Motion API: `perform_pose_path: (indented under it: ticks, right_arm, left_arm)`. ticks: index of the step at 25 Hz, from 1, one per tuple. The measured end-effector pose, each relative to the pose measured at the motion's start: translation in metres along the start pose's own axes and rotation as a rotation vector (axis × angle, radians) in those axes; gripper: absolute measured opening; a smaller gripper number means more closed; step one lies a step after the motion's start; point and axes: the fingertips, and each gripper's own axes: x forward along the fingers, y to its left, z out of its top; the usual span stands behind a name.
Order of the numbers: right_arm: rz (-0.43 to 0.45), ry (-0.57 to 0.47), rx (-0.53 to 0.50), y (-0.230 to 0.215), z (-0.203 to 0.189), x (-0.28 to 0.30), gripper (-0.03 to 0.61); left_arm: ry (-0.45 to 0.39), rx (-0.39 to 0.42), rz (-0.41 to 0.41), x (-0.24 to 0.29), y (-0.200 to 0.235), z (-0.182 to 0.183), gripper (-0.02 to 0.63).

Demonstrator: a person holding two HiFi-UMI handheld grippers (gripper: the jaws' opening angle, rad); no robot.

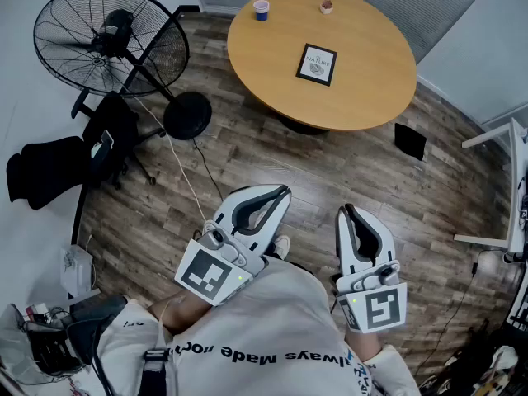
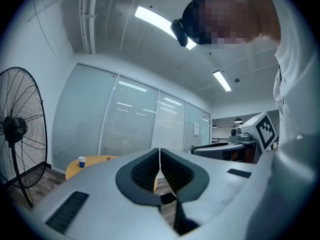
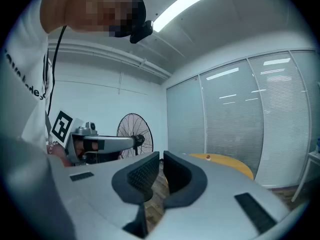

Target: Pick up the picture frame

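A black picture frame [image 1: 317, 64] with a white print lies flat on the round wooden table [image 1: 363, 97] at the far side of the room. Both grippers are held close to the person's body, well short of the table, above the wooden floor. My left gripper [image 1: 285, 190] is shut, its pads touching with nothing between them [image 2: 159, 152]. My right gripper [image 1: 344, 211] is also shut and empty, with only a hairline gap between its pads [image 3: 161, 156]. The frame itself does not show in either gripper view.
A blue cup [image 1: 261, 10] and a small object [image 1: 327, 7] stand at the table's far edge. A large standing fan [image 1: 103, 41] and a black office chair [image 1: 70, 155] are at the left. A white desk frame [image 1: 507, 188] stands at the right.
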Motion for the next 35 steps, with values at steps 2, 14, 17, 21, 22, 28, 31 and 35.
perform_pose_path:
  ticks: [2,14,17,21,22,28,31,35]
  right_arm:
    - [-0.002,0.002,-0.008,0.004,0.002,0.008,0.049]
    - [-0.026,-0.029,0.012,0.02,0.017,0.078,0.049]
    - [-0.031,-0.019,0.021,0.021,0.016,0.093,0.049]
    - [-0.044,-0.005,0.019,0.019,0.013,0.105,0.049]
    - [-0.048,-0.003,0.02,0.018,0.013,0.107,0.049]
    - [-0.073,0.006,0.021,-0.001,0.008,0.118,0.049]
    - [-0.076,0.007,0.012,-0.014,0.01,0.127,0.049]
    - [-0.073,0.005,-0.001,-0.035,0.013,0.141,0.049]
  left_arm:
    - [-0.002,-0.003,-0.001,-0.002,0.009,0.001,0.031]
    - [-0.004,0.0,-0.021,-0.004,0.081,0.008,0.031]
    - [0.007,-0.004,-0.02,-0.002,0.098,0.006,0.031]
    - [0.016,-0.011,-0.019,0.002,0.112,0.004,0.031]
    - [0.018,-0.012,-0.021,0.003,0.114,0.003,0.031]
    - [0.025,-0.013,-0.036,0.023,0.121,0.001,0.031]
    - [0.024,-0.007,-0.031,0.038,0.128,0.003,0.031]
    - [0.021,0.0,-0.022,0.064,0.138,0.005,0.031]
